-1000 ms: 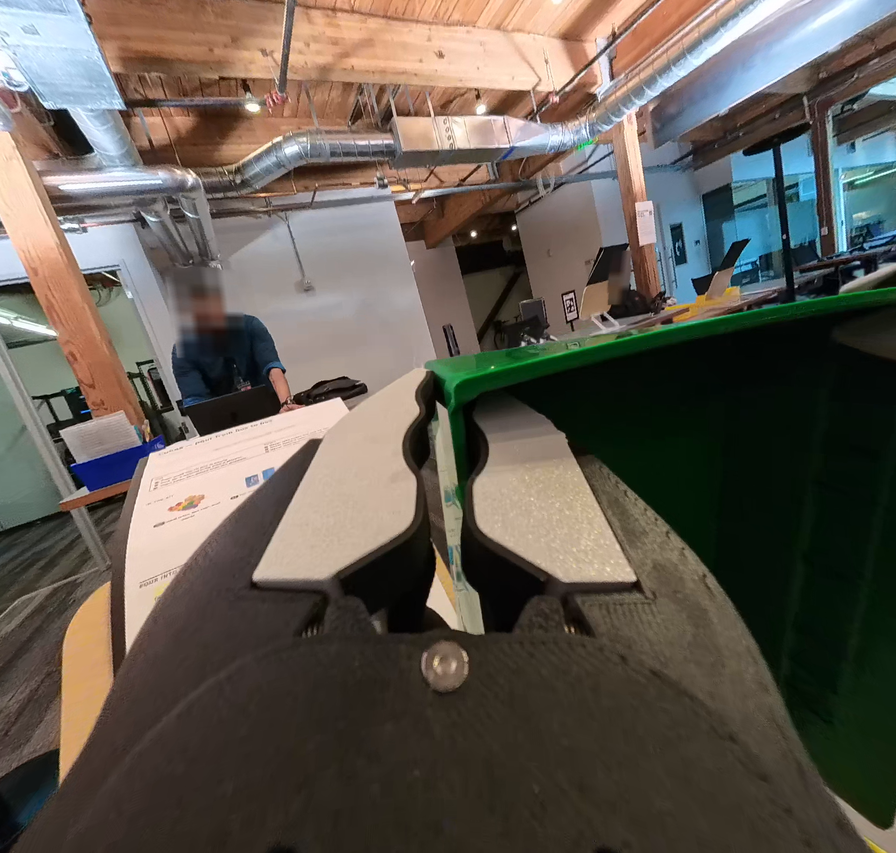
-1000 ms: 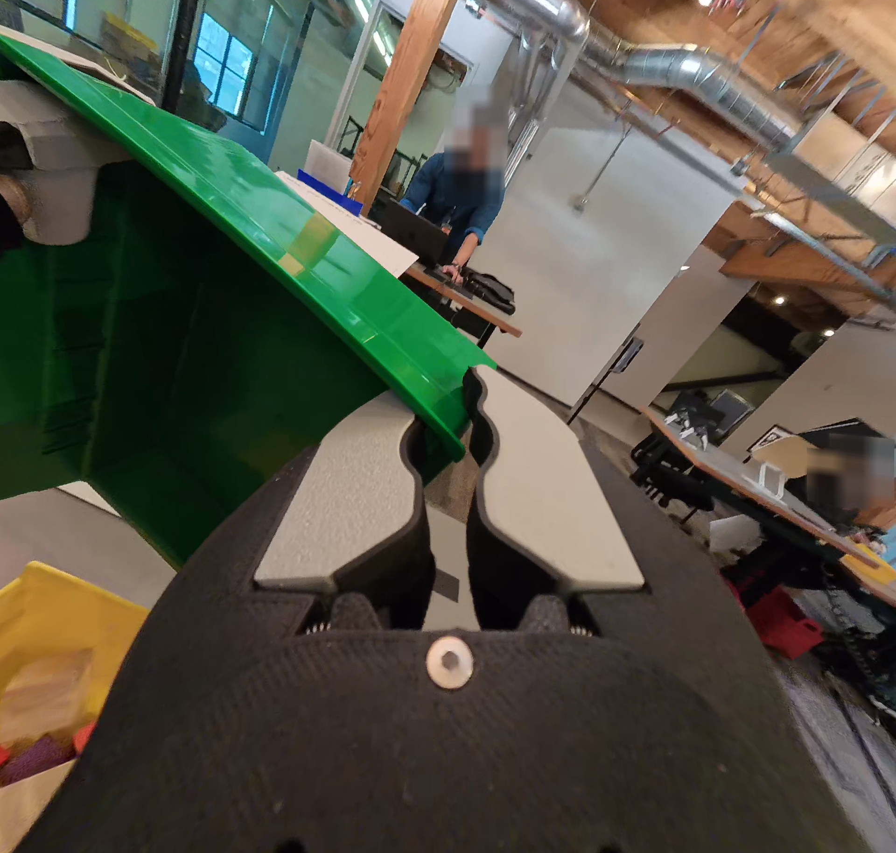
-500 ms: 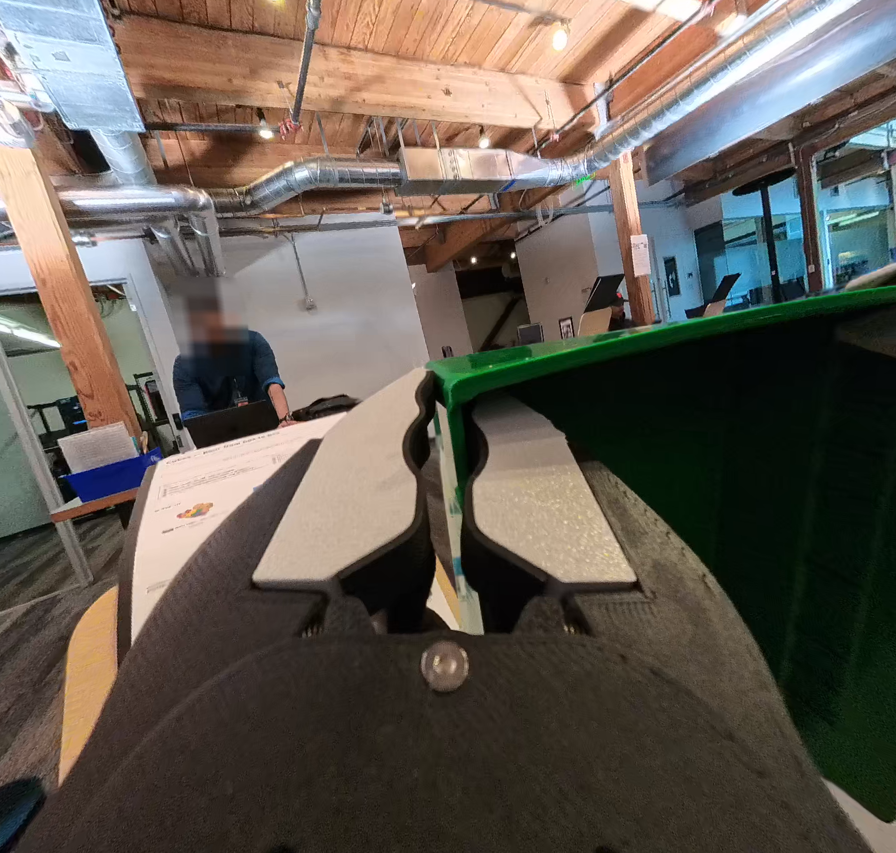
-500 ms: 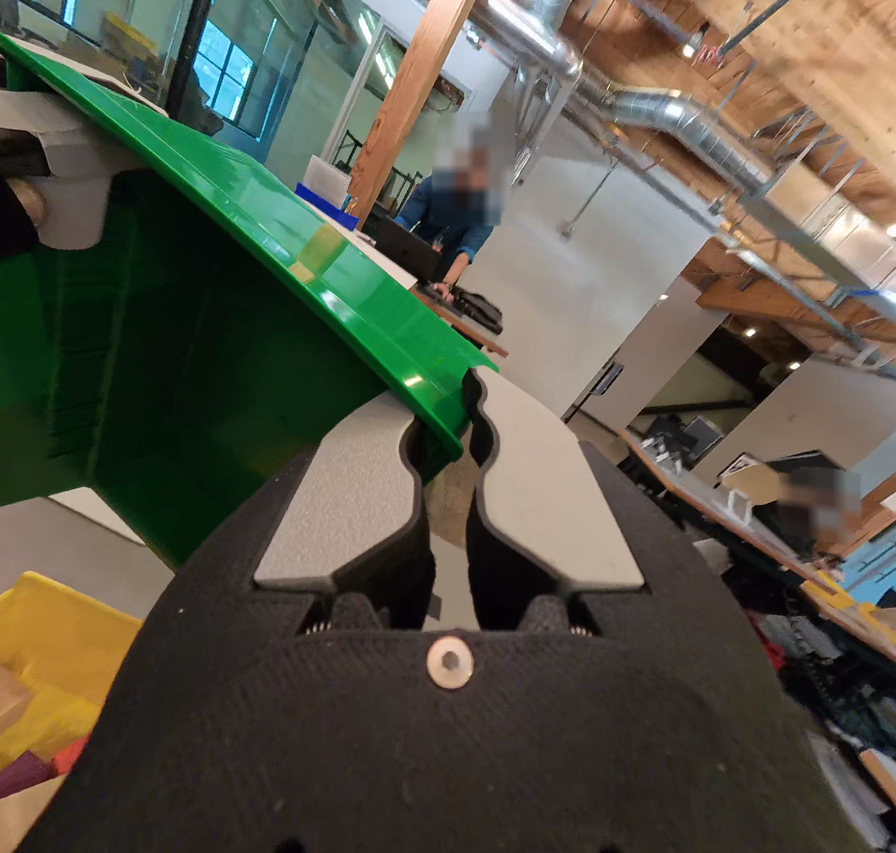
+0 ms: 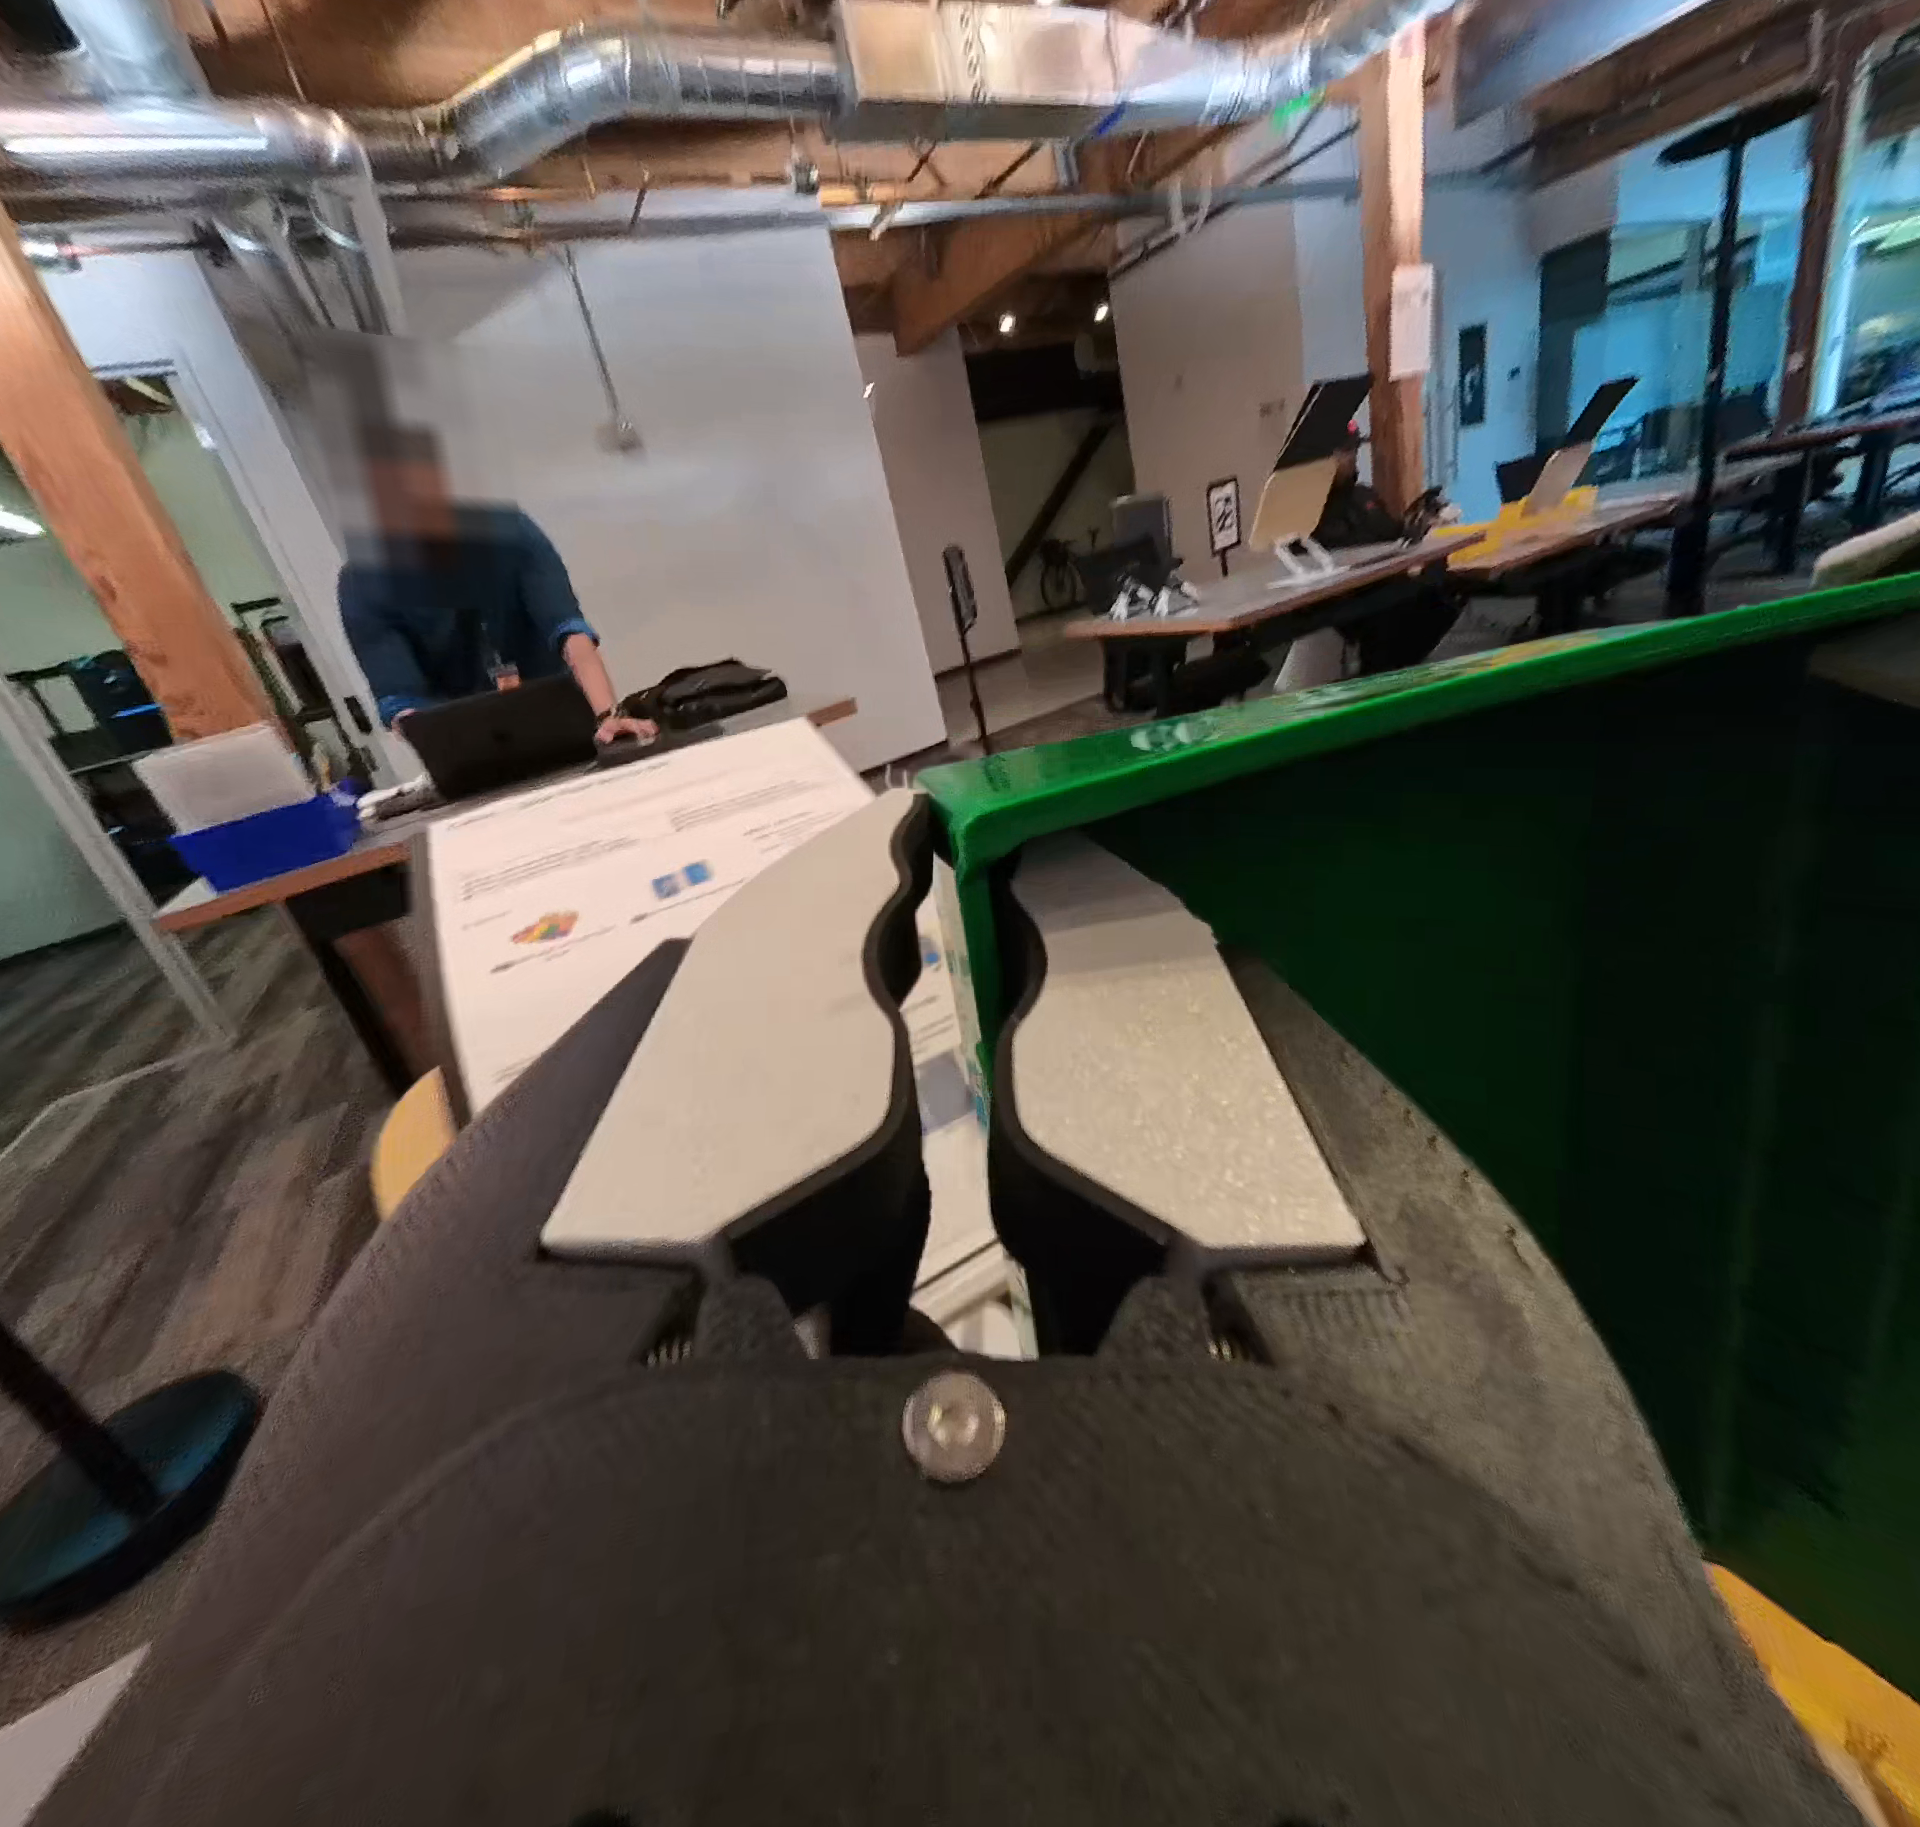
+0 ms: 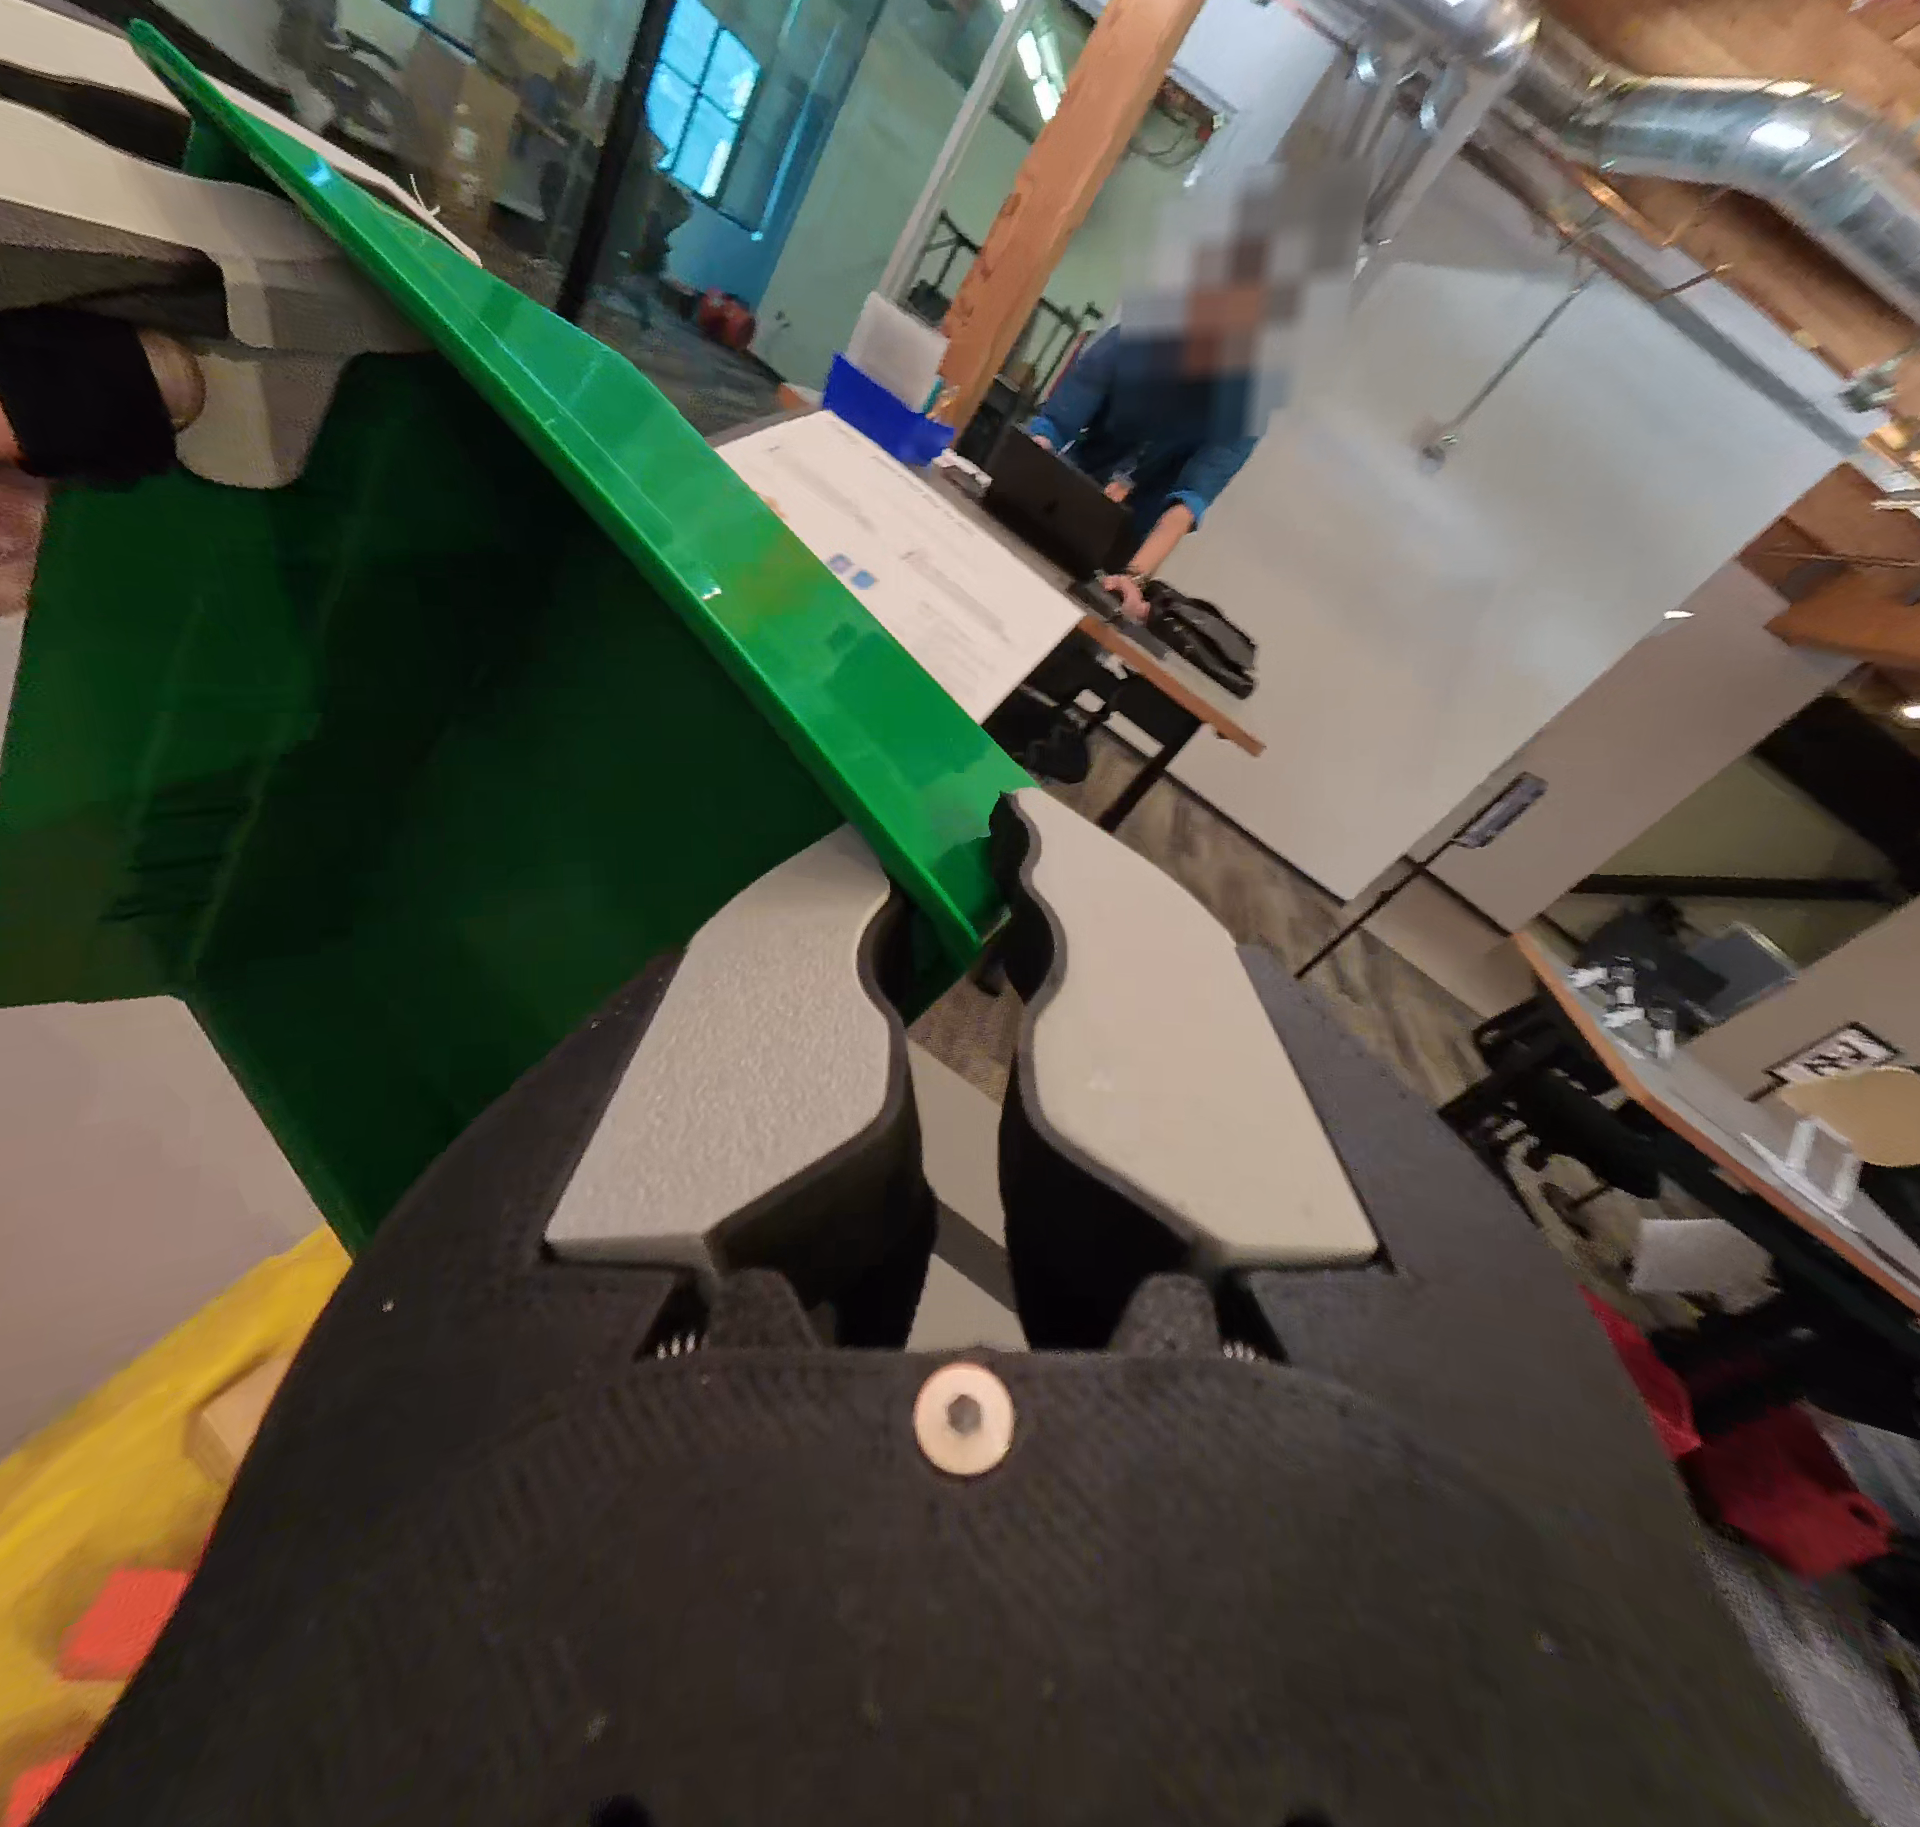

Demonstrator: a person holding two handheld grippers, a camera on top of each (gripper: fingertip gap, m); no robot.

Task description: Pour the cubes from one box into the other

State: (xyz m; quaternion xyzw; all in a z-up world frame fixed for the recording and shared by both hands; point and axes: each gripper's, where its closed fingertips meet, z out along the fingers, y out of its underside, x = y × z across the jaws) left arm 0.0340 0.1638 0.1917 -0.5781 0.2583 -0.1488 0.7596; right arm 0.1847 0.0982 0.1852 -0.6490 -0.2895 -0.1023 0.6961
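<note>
Both grippers hold a green box (image 5: 1558,998) in the air by opposite rim corners; its dark inside faces the cameras and looks empty. My left gripper (image 5: 961,842) is shut on the box's left rim corner. My right gripper (image 6: 1003,842) is shut on the right rim corner of the green box (image 6: 416,686); the left gripper (image 6: 208,323) shows farther off at upper left. Below lies a yellow box (image 6: 114,1486) with red cubes (image 6: 120,1621) in it; its corner also shows in the left wrist view (image 5: 1829,1694).
A grey table (image 6: 125,1185) lies under the boxes. A printed white sheet (image 5: 623,873) lies at the table's far end. Beyond it a person (image 5: 457,614) leans over a laptop (image 5: 499,749) on a desk with a blue bin (image 5: 260,837). More desks (image 5: 1299,593) stand to the right.
Both views have tipped downward: less ceiling shows and more floor and desks. The green box stays gripped at both corners. More of the yellow box and its cubes shows below.
</note>
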